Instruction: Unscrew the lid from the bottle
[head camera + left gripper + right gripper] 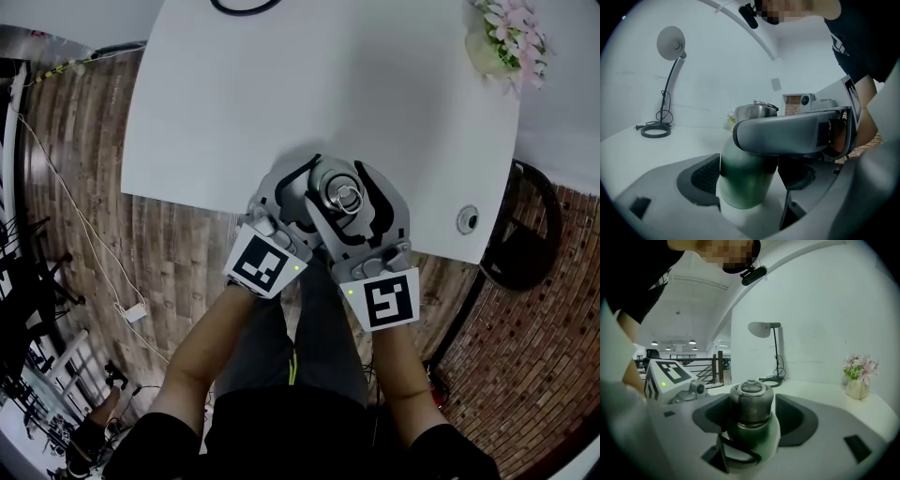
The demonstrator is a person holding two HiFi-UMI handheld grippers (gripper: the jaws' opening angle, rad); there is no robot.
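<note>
In the head view, the steel lid is seen over the white surface's near edge. In the left gripper view, the green bottle is clamped by the left claw. In the right gripper view, the lid is gripped by the right claw. It is best turned squarely about the bottle's axis.

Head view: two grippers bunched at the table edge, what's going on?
A person holds a gripper in each hand at the near edge of the table. The left gripper is clamped on the body of the green bottle. The right gripper is closed round the steel lid. The lid sits on the bottle, so the unscrewing is set up but not done.
</note>
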